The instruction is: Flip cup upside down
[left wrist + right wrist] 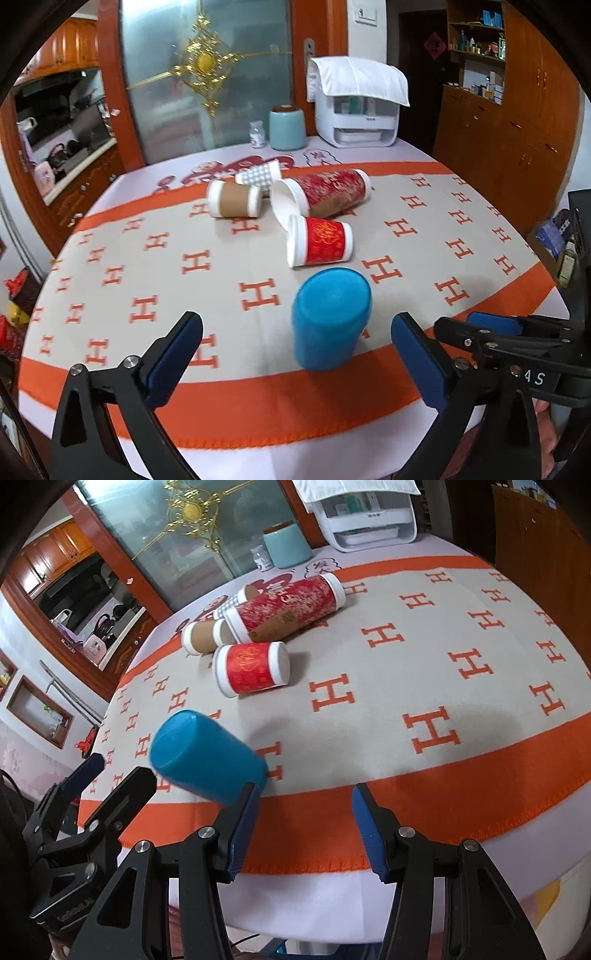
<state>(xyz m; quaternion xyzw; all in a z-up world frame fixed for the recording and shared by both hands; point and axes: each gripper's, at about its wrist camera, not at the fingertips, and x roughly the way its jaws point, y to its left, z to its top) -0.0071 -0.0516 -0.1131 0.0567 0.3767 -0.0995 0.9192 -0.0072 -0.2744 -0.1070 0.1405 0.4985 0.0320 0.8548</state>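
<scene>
1. The blue plastic cup [330,317] stands on the near part of the table, on the H-patterned cloth [155,280] close to its orange border, with its closed base facing up and its mouth down on the cloth
2. It appears slightly tilted in both views, though the fisheye lens may account for that; I cannot tell whether its rim sits fully flat
3. The left gripper [295,360] has its fingers spread wide, one on each side of the cup and clear of it, holding nothing
4. The right gripper [303,827] is also spread apart and empty; it sits just to the right of the cup, its left finger pad [242,830] overlapping the cup's lower edge in its own view, contact unclear
5. Farther back lie several paper cups on their sides: a red one [320,240] nearest, a brown-sleeved one [233,199] to the left, a long red stack [325,192] and a grey checked one [258,175] behind
6. Judged from this, the flip looks done for the blue cup: it is inverted and released
7. What seems left is only pulling both grippers back without knocking it, as a brush from either pad could topple it
</scene>
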